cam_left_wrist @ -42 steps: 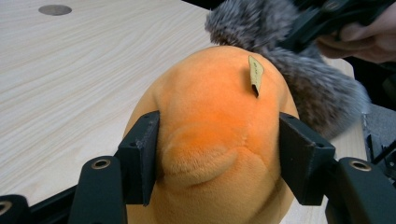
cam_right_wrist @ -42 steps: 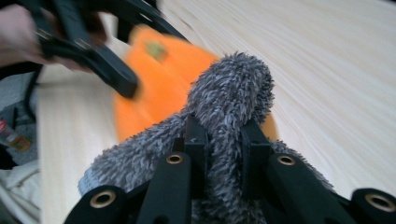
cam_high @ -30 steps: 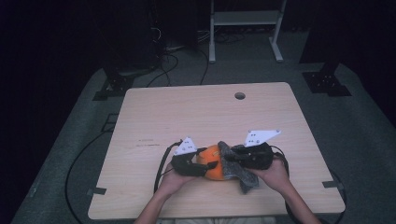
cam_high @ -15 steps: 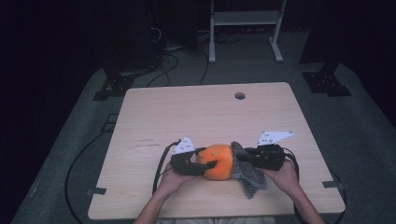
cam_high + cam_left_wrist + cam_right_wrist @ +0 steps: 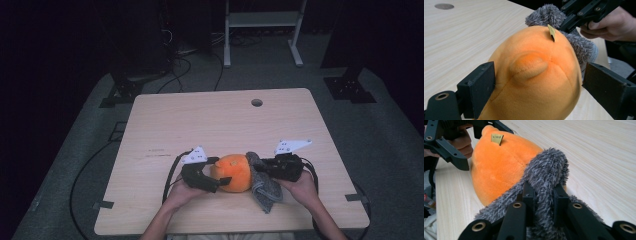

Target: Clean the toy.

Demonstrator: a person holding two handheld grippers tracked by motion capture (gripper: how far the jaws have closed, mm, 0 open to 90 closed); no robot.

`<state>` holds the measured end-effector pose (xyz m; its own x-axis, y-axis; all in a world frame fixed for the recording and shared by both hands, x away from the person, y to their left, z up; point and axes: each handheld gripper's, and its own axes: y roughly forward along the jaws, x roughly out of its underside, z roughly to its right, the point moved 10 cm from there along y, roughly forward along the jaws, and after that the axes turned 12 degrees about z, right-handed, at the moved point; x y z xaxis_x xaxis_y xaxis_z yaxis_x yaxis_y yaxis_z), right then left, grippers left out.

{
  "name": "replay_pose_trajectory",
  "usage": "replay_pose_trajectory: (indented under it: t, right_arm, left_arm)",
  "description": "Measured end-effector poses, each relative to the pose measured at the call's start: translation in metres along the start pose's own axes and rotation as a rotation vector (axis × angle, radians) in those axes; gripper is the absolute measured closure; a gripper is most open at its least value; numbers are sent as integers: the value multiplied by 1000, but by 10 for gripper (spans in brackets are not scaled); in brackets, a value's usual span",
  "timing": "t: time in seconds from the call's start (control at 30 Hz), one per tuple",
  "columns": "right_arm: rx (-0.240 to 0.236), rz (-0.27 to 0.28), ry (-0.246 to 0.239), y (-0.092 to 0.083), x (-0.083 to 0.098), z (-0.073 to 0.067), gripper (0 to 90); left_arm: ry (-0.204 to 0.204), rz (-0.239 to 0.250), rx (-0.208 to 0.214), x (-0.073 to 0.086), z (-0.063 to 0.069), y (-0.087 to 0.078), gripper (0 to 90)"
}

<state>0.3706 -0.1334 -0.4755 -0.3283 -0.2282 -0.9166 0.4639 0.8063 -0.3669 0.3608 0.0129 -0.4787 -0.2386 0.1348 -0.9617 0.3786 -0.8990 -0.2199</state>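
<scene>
Near the desk's front edge, about midway along it, an orange plush toy lies with a grey fuzzy cloth draped against its right side, between the person's two hands. The left gripper has just been opening its jaws: they now stand wide on either side of the plush, and in the left gripper view the black pads flank the orange body without pressing into it, so it looks released rather than held. The right gripper is clamped tight on a fold of the grey cloth, which bulges up between its closed jaws in the right gripper view. The step in hand seems to be parting cloth from toy, or pulling the cloth over it; which of the two cannot be told. The next move probably calls for the right hand to draw the cloth while the plush stays put, and with the left jaws open the soft toy may slide along with it unless it is steadied again. The high view gives the layout and both hands; the left gripper view adds a small yellow tag on the plush's seam and the gap at the pads, while the right gripper view alone settles how firmly the cloth is pinched.
</scene>
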Motion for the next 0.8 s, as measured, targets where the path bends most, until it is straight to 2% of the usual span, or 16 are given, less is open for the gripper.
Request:
replay_pose_trajectory:
  t: [0.07,0.13,0.2,0.3,0.37,0.43,0.5,0.6,0.67,0.7,0.73,0.77,0.8]
  right_arm:
    - [5,-3,2,-1,0,2,761]
    - [0,-1,9,-1,-2,1,761]
    - [-4,-1,-22,-1,-8,-7,761]
    - [-28,18,-63,0,-20,-20,760]
    - [-67,54,-77,1,-33,-32,759]
    - [-64,41,-102,5,-34,-36,756]
    - [-59,19,-100,9,-26,-33,757]
    - [-65,26,-44,5,-16,-23,758]
    - [-50,20,-32,3,-10,-18,758]
    - [-40,19,-33,2,-9,-16,758]
    - [-38,19,-29,0,-8,-15,758]
    - [-35,18,-25,-1,-7,-13,757]
    - [-34,18,-23,-2,-7,-13,757]
  left_arm:
    - [23,-5,-2,3,0,3,107]
    - [54,-17,-30,8,-1,5,120]
    - [79,-16,-59,9,-2,5,198]
    - [64,-11,-90,5,-3,4,299]
    - [59,-11,-72,3,0,4,322]
    - [60,-21,-44,2,3,1,328]
    - [70,-33,-7,3,8,-4,327]
    - [78,-43,31,3,13,-4,299]
    - [38,-11,61,0,13,-3,229]
    - [29,4,59,-1,11,-3,203]
    - [15,17,38,-3,6,-4,183]
    - [3,3,22,-1,1,-3,154]
    - [-4,-8,24,1,0,-2,134]
